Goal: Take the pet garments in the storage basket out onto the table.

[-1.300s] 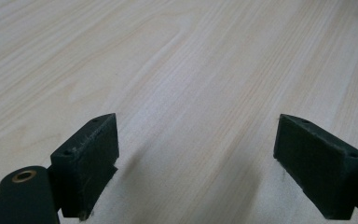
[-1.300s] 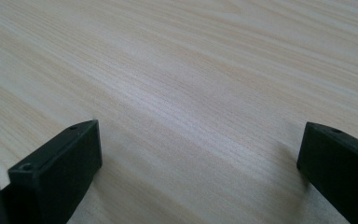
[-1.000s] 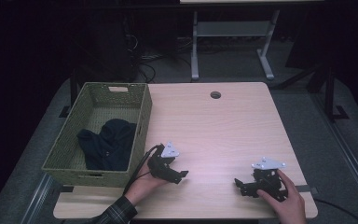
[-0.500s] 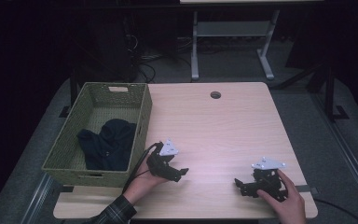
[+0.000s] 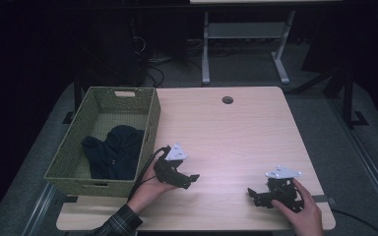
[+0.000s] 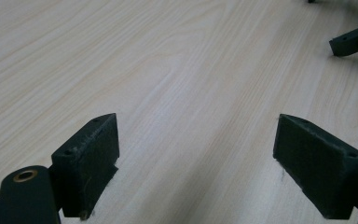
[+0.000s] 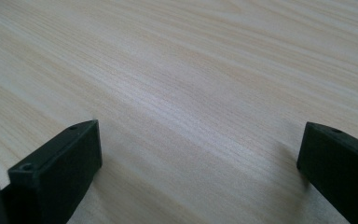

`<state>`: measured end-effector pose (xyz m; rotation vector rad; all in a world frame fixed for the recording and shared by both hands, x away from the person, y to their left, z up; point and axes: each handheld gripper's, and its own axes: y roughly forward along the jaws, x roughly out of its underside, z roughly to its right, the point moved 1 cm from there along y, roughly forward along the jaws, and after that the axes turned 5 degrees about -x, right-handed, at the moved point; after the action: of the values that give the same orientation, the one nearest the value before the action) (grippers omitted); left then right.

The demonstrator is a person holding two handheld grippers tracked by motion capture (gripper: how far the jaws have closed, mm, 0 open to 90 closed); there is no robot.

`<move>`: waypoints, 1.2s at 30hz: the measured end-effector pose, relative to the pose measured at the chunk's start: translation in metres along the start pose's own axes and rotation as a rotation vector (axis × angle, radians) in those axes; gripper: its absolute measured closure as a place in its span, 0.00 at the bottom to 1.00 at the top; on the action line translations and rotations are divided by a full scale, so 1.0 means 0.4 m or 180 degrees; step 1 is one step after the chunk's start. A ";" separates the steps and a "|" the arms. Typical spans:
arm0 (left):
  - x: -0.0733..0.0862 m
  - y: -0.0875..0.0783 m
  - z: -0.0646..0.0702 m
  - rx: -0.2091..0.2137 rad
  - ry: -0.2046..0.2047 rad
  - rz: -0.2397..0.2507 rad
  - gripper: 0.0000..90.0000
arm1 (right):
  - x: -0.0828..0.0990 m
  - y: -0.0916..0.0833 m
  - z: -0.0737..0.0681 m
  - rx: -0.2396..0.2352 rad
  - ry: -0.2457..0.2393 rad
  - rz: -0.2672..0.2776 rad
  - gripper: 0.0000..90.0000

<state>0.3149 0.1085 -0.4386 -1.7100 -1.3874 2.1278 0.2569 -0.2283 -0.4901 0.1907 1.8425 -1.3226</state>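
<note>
Left gripper raised a little off the light wood table, jaws spread wide with bare wood grain between them, nothing held. Right gripper low at the near edge, apparently resting on the table or just above it, jaws likewise spread wide and empty; in its own view the 2 pads frame plain tabletop. In the left gripper view the tip of the other gripper's jaw shows far off at the upper right. The work in hand looks like getting the dark garment, which lies crumpled inside the green woven basket, just to the outer side of the left gripper and beyond the basket's near wall; well apart from the right gripper. Judgement: neither gripper has started in on the cloth. Risks from here: the left gripper's jaws point away from the basket, so it must swing round and lift over the rim; a low swing would knock the wall and push the light basket toward the table's left edge. The trailing cable runs close along the basket wall and could snag on the weave. A shallow pinch on bunched, dark fabric may catch only 1 fold and slip free on lifting.
</note>
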 end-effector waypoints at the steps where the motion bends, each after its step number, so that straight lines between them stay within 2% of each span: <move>1: -0.002 -0.001 0.000 0.0004 -0.0007 -0.0008 0.15 | 0.000 0.000 0.000 0.0000 0.0002 -0.0001 0.00; 13: -0.023 -0.019 -0.002 0.0012 0.0010 -0.0041 0.15 | 0.000 0.000 0.000 0.0000 0.0000 -0.0001 0.00; 22: -0.042 -0.035 -0.003 0.0031 0.0030 -0.0004 0.15 | 0.000 0.000 0.000 0.0000 0.0002 -0.0001 0.00; 36: -0.074 -0.069 -0.012 0.0173 -0.0079 0.0143 0.15 | 0.000 0.000 0.000 -0.0001 -0.0003 -0.0001 0.00</move>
<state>0.3176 0.1108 -0.3980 -1.7167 -1.2963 2.1963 0.2569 -0.2283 -0.4901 0.1894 1.8421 -1.3224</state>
